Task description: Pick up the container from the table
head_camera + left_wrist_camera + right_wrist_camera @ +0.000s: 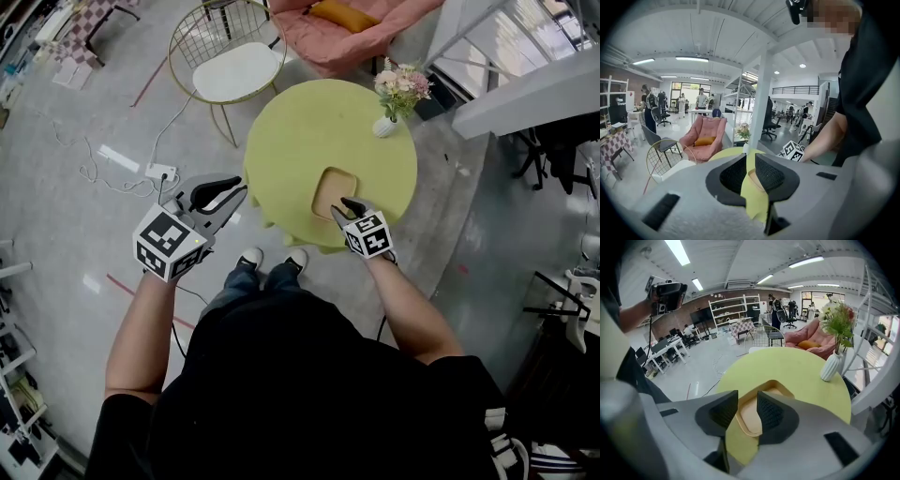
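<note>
Right now the tan container (336,190) sits on the round yellow-green counter (300,141), close to its near edge and a little right of the middle. Over the container's near rim hangs the right gripper (345,208), pointing steeply down; its jaws stand apart, and its own view shows the rim in the gap between them, with neither pad pressing on it. Off the counter's left edge, above the floor, is the left gripper (241,187), jaws parted by a narrow gap and empty. A white vase (384,127) of flowers stands at the far right edge
</note>
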A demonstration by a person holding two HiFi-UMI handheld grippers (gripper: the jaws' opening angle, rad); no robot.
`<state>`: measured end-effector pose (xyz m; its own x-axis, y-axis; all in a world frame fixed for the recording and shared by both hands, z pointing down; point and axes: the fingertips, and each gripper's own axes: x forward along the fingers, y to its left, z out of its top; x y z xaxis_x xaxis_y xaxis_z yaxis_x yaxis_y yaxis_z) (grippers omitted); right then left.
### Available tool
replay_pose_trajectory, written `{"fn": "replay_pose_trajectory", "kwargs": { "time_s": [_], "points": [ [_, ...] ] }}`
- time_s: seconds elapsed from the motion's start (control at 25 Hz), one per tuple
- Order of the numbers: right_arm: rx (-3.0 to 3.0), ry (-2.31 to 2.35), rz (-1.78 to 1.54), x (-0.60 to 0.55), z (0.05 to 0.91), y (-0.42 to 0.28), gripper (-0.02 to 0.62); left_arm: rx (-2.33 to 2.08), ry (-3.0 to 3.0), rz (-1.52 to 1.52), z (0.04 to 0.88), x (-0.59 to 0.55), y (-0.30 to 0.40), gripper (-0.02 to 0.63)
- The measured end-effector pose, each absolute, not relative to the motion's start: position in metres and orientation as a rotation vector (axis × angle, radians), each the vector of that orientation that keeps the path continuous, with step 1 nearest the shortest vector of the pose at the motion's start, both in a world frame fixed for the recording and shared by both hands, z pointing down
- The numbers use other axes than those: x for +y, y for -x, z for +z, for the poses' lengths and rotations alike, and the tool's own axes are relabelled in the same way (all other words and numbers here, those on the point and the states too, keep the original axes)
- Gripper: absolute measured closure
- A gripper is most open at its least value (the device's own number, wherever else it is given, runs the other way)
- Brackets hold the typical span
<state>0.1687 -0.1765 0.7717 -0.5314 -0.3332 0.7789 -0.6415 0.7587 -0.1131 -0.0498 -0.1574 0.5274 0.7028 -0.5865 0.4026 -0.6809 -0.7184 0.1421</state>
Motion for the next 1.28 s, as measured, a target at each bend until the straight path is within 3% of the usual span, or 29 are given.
{"fn": "replay_pose_trajectory", "kwargs": {
  "time_s": [1.28],
  "points": [
    [-1.981,-0.439,0.355,-0.135,0.854,-0.160,0.426,-0.933,-2.574,0.425,0.547,-0.157,0.041,0.535]
  ]
}}
